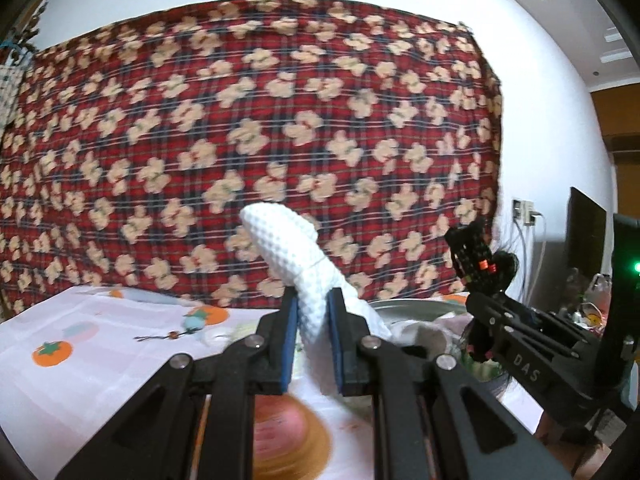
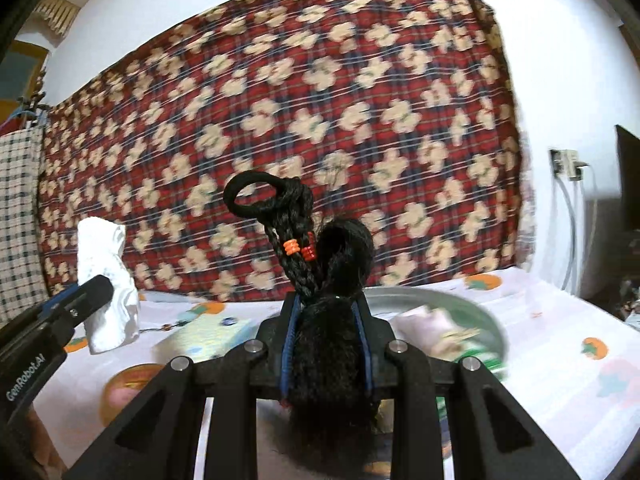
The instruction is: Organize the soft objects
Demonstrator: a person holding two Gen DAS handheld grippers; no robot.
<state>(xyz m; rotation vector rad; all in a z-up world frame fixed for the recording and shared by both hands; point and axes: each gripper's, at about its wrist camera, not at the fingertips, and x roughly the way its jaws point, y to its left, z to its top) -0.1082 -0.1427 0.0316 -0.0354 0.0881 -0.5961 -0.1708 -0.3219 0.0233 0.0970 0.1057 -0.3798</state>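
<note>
Half the hairpiece (image 2: 320, 280) hides behind the right claw (image 2: 326, 344).

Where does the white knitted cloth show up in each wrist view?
Left wrist: the white knitted cloth stands at centre, clamped in the left hand-held gripper.
Right wrist: the cloth is at the left edge, held up over the table.
Shared landmark: the red plaid blanket behind it.

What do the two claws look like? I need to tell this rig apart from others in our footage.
Both are matte black linkage frames with silver pivot pins and blue pads inside the fingers. The left claw carries white "GenRobot.AI" lettering on its side in the right wrist view; the right claw shows "DAS" in the left wrist view. No cables or sleeves show.
</note>
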